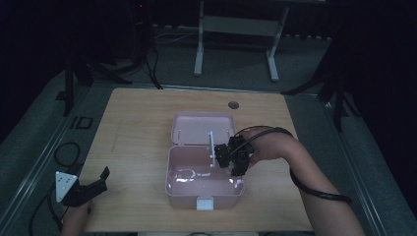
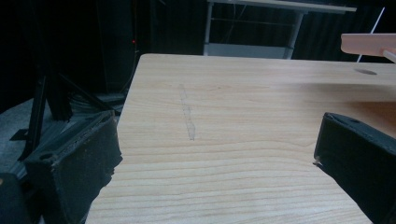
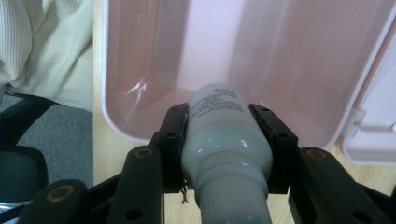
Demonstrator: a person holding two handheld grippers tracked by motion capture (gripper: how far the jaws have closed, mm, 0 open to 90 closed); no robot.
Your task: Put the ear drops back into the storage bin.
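A pink box (image 1: 174, 189) stands open in the middle of the wooden table (image 1: 137, 132), its lid (image 1: 202, 127) folded back flat behind it. My right gripper (image 1: 230, 156) hangs over the box's right rim. In the right gripper view it (image 3: 220, 114) is shut on a pale grey-white bottle (image 3: 223, 140), held by its body just past the ribbed cap, bottom end pointing into the bare pink box interior (image 3: 261, 60). My left gripper (image 1: 101, 181) rests near the table's front left corner, open, with nothing between its jaws (image 2: 215, 149).
A white latch (image 1: 204, 202) sits on the box's front wall. A round cable hole (image 1: 233, 104) lies at the table's back edge. Dark stands and cables surround the table. A person's pale garment (image 3: 42, 46) shows beyond the box.
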